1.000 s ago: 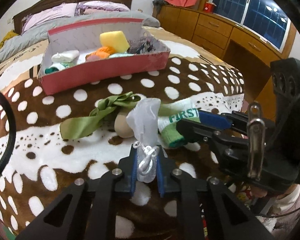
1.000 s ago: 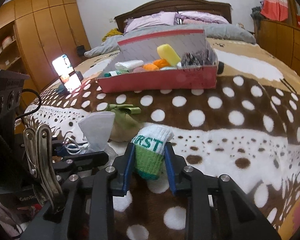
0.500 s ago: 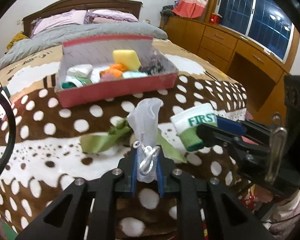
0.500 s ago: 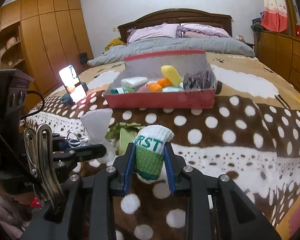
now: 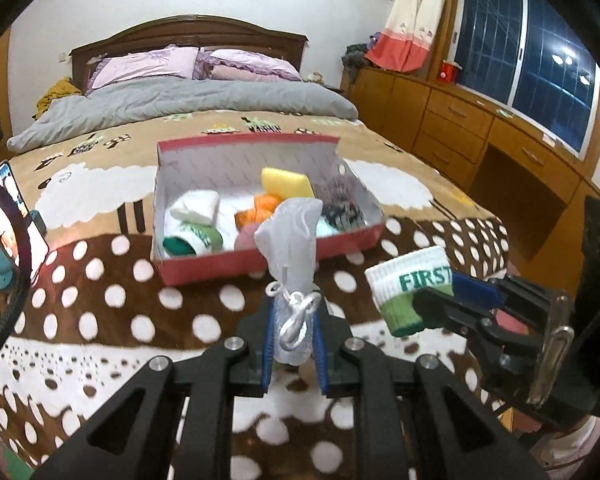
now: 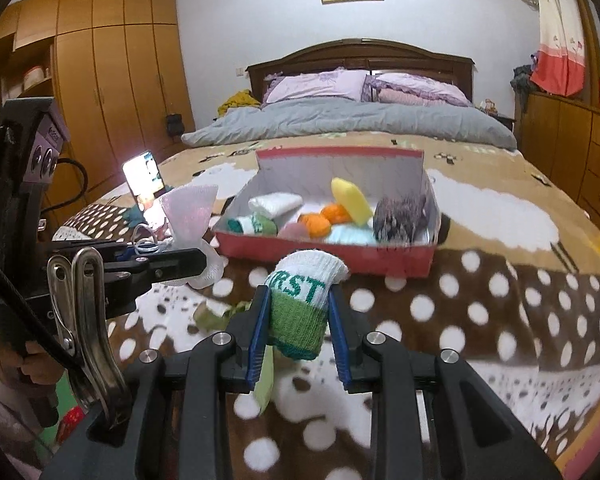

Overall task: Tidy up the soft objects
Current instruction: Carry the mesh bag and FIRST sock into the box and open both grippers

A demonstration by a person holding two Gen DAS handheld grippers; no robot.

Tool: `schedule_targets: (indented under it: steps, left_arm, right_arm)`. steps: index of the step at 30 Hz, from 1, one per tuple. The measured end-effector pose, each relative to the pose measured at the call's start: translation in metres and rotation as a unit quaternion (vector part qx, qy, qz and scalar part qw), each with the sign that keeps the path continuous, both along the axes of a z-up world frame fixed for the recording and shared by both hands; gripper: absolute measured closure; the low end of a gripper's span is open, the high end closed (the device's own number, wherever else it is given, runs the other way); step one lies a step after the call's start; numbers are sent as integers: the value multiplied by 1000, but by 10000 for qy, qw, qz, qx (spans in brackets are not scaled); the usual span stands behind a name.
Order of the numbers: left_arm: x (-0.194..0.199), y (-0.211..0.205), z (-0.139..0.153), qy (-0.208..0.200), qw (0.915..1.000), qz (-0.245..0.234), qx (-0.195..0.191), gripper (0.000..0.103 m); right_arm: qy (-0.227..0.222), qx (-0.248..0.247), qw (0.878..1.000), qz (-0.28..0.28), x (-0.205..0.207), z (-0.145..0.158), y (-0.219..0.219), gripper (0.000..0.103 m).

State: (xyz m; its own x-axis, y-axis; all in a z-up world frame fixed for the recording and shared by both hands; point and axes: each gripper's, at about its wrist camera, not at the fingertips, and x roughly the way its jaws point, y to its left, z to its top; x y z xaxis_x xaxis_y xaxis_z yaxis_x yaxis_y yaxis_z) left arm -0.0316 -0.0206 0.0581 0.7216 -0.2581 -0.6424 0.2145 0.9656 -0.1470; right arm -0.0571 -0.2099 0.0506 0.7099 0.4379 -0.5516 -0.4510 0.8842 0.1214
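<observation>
My left gripper point(image 5: 293, 322) is shut on a white mesh drawstring pouch point(image 5: 290, 240) and holds it up above the blanket. My right gripper point(image 6: 298, 316) is shut on a rolled white-and-green sock point(image 6: 302, 300) marked FIRST, also lifted. The sock shows in the left wrist view point(image 5: 410, 288), the pouch in the right wrist view point(image 6: 190, 216). Ahead stands an open red box point(image 5: 260, 258) point(image 6: 324, 256) holding a yellow sponge point(image 5: 286, 184), orange yarn point(image 6: 326, 218), a white roll point(image 5: 196, 208), a second sock and a dark knit piece.
A green ribbon point(image 6: 220, 316) lies on the brown spotted blanket point(image 5: 100, 292) below the right gripper. A lit phone point(image 6: 144, 178) stands at the bed's left edge. Grey duvet and pillows lie beyond the box. Wooden drawers point(image 5: 460, 128) line the right wall.
Both grippers have risen off the blanket with the pouch and the sock and moved toward the red box. The green ribbon stays behind on the blanket.
</observation>
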Motion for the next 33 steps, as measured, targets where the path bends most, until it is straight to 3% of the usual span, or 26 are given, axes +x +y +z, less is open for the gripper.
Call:
schedule_targets:
  steps: [14,33]
  left_arm:
    - [63,-2,4,51,9998,171,-46,86]
    - [165,5,-24,237,9981,561,0,86]
  right_arm:
    - [-169,14,9997,-162,57,16,-2,74]
    - [-86,51,9987,-502,158,9,0,74]
